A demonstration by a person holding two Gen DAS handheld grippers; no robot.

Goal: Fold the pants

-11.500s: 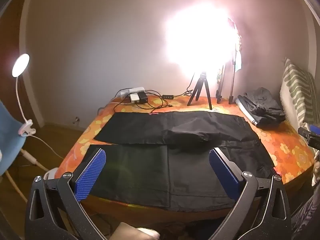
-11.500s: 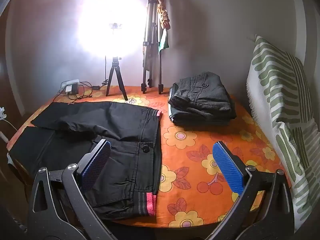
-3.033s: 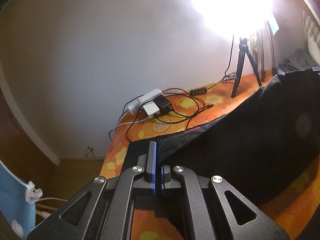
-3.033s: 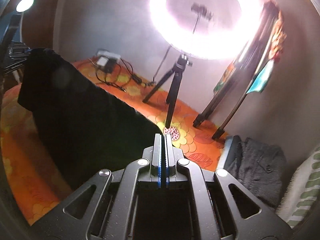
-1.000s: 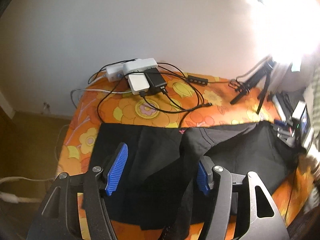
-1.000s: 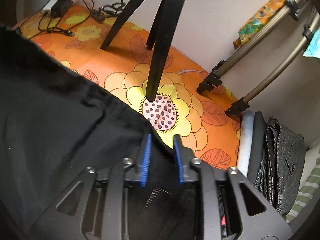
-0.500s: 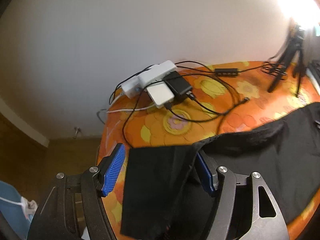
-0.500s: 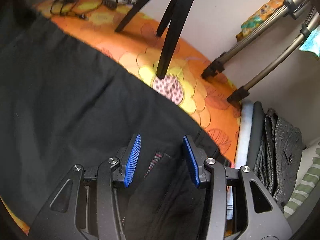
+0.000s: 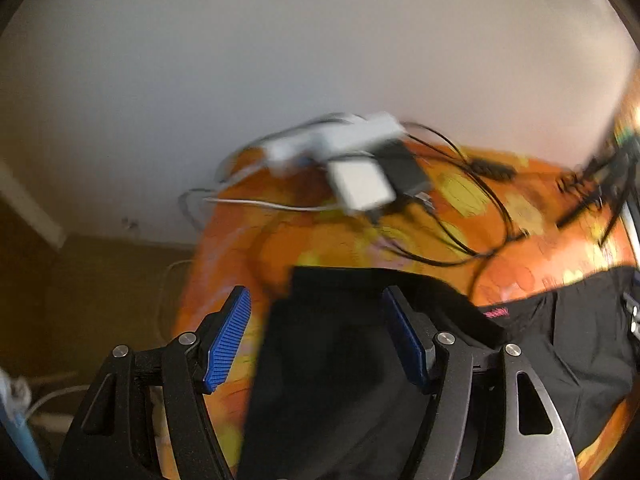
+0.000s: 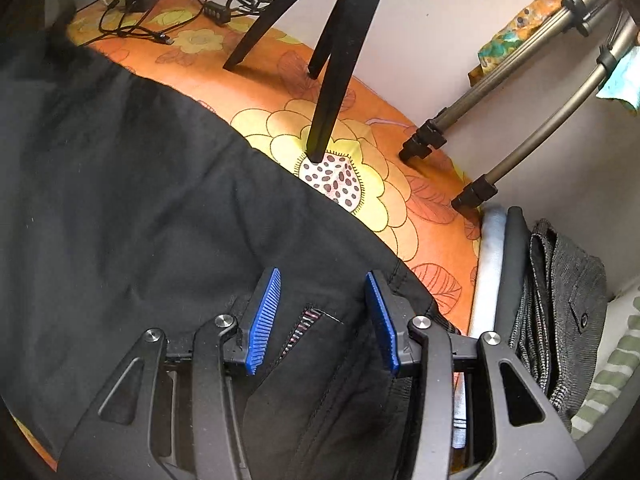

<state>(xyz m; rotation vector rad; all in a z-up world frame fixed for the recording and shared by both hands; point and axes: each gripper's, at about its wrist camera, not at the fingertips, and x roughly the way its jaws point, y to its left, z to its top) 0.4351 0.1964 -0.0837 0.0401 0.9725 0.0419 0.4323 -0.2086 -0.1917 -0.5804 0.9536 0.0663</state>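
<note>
Pants (image 10: pixel 120 208): black, spread flat on the orange flowered tablecloth (image 10: pixel 400 208); near parts run under both tools and out of frame.
Left gripper (image 9: pixel 316 336): released, blue pads wide apart, poised over the leg end of the pants (image 9: pixel 328 360); touching or just above, cannot tell.
Right gripper (image 10: pixel 322 316): released too, pads spread either side of a pocket slit with striped lining (image 10: pixel 304 322) near the waist end; nothing clamped.
Pants hem: squared edge lying just past the left pads; small pink tag (image 9: pixel 496 313) on the fabric to the right.
Left view clarity: motion-blurred, tablecloth pattern smeared.
Folded grey garment (image 10: pixel 560 304): stacked just beside the pants at the right, partly cut off by the frame edge.
Black tripod (image 10: pixel 332 80): one foot on a yellow flower close beyond the pants edge; top cropped.
Grey tripod legs (image 10: pixel 520 104): farther right, by the wall, tops cropped.
Power strip and chargers (image 9: pixel 360 160): at the far table edge against the wall, cables tangled, outlines blurred.
</note>
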